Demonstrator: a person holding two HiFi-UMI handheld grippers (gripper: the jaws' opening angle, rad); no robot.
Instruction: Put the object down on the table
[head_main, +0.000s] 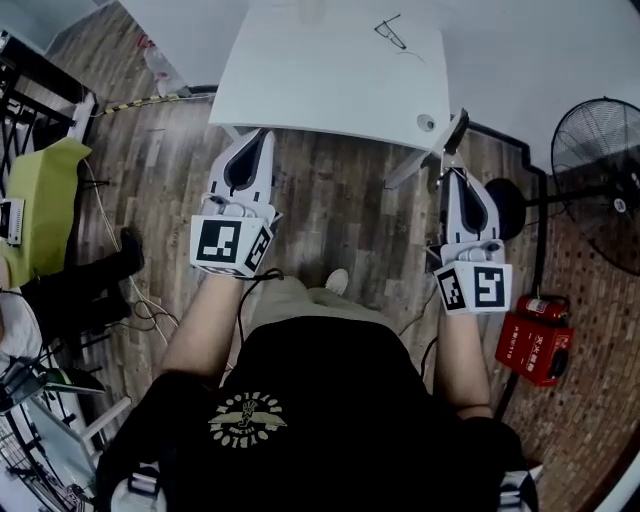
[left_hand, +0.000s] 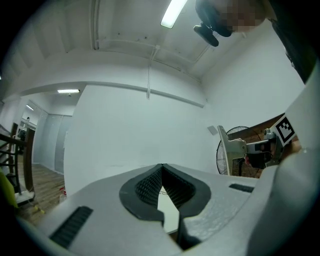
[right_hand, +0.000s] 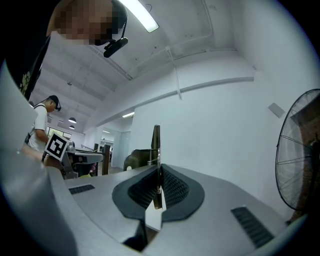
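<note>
Object (right_hand: 156, 145): slim, dark and thin-edged. We log it clamped edge-on between the ribbed pads of the right gripper (head_main: 451, 172), with its upper length standing clear above the jaw tips. In the head view it shows as a short dark sliver (head_main: 457, 130) past those tips, at the near right corner of the table (head_main: 330, 80). From this height we cannot settle whether it hangs over the corner or just off it. It is not resting on the tabletop.

Right gripper: closed on the object, held in front of the table's near right corner, marker cube toward us.

Left gripper (head_main: 258, 135): jaw tips meet, nothing between the pads; only a sliver of tabletop shows through the gap behind the tips. We note it at the table's near edge, toward the left corner, well apart from the right gripper.

Table: white, set askew on a wood-plank floor (head_main: 330, 210).

Glasses (head_main: 390, 32): dark-framed, lying near the table's far right corner.

Fan (head_main: 600, 185): black, caged, standing on the floor right of the table.

Red box (head_main: 533, 345): on the floor near the fan, beside our right forearm.
</note>
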